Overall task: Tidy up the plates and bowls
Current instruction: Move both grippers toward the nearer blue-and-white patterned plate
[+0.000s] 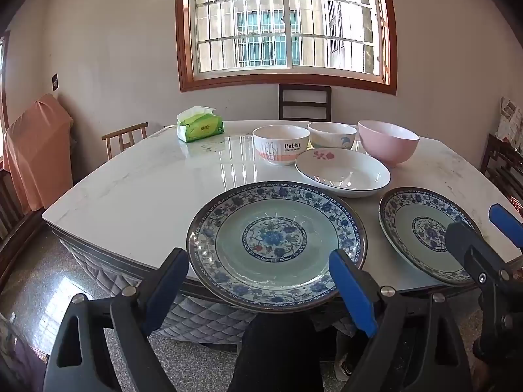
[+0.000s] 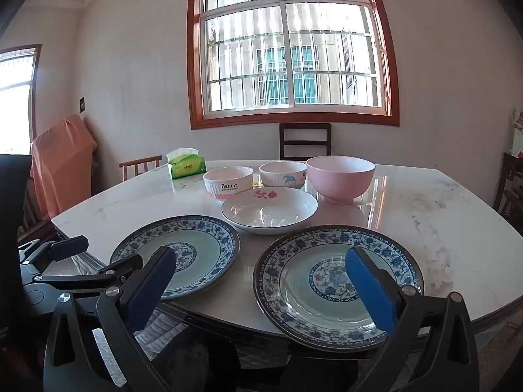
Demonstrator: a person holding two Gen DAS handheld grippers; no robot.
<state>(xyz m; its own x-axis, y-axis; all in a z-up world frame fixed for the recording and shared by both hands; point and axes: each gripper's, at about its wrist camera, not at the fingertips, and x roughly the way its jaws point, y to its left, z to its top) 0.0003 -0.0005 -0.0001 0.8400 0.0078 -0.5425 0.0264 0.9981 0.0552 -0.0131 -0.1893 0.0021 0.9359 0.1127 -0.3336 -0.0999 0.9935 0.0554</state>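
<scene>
Plates: two blue-patterned plates [image 2: 338,281] [image 2: 183,254] lie just nearer than the white dish [image 2: 269,210] on the tabletop [image 2: 425,209]. Each hand-held gripper [image 1: 261,285] [image 2: 268,287] hovers wide open (nothing held); grip one rim squarely, then stack.

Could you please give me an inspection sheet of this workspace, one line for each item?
Surface: white marble table, glossy, some stains at the right.
Job's things: two blue patterned plates at the near edge; white flowered dish behind them; Rabbit bowl, cartoon bowl and pink bowl in a row at the back.
Clutter: green tissue pack.
Grippers: left gripper and right gripper open, fingers hold nothing.
Cables: nothing seen.
Surroundings: barred window, wooden chairs, orange covered item.
</scene>
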